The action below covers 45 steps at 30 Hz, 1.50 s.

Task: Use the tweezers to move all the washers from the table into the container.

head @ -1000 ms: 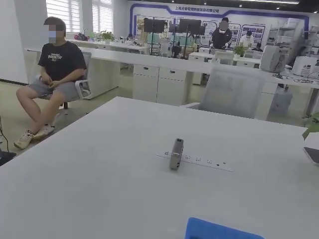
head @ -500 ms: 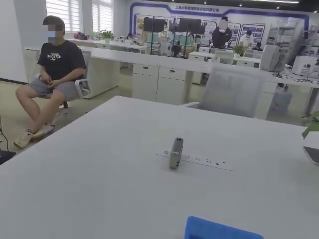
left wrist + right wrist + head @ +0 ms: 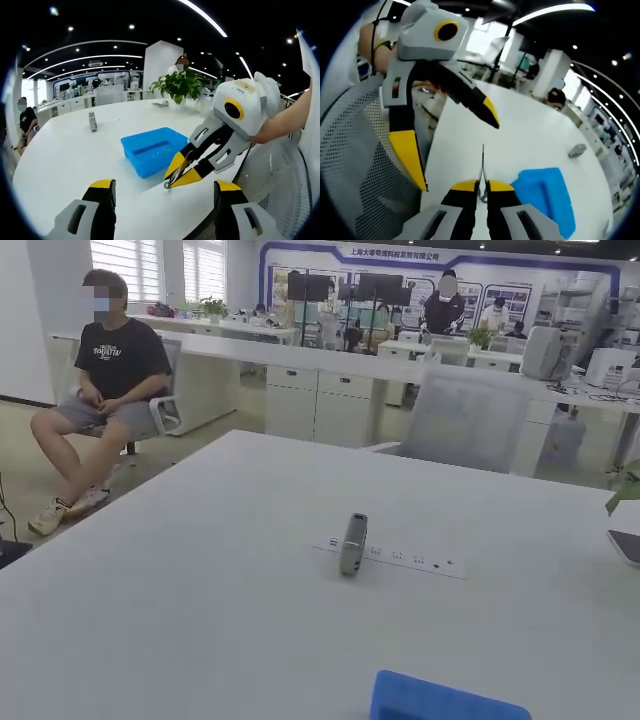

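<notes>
- Tweezers, thin, pointed and metallic, are clamped between the closed yellow-tipped jaws of the right gripper, over the near edge of the smooth white table; whether anything is held at their tip cannot be told.
- The left gripper is held with its jaws spread wide.
- A blue plastic container, rectangular, is set on the table near the tweezers; it is cut off at the bottom of the head view.
- Writing on the wall banner is too small to be read.
</notes>
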Each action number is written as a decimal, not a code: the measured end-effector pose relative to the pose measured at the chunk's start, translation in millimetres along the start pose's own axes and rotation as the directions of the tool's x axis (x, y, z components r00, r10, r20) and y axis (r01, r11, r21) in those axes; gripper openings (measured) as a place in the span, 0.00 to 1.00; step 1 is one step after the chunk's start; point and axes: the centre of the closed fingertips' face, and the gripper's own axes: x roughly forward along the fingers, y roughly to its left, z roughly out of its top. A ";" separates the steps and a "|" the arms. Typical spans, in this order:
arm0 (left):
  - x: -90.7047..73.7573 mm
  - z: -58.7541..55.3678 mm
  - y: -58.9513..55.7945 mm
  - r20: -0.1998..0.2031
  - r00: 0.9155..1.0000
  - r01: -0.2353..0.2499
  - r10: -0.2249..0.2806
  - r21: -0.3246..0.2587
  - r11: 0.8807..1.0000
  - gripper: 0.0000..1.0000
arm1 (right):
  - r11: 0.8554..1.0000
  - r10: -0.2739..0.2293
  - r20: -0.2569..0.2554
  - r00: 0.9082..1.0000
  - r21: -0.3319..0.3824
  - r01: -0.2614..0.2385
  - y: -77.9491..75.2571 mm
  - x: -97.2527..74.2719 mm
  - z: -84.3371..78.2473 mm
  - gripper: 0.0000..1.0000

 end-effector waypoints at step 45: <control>1.0 -6.8 -0.2 -0.046 0.999 0.001 -0.002 -0.009 1.000 0.76 | 0.837 -0.155 0.054 0.986 0.538 0.102 -118.5 12.8 -29.4 0.03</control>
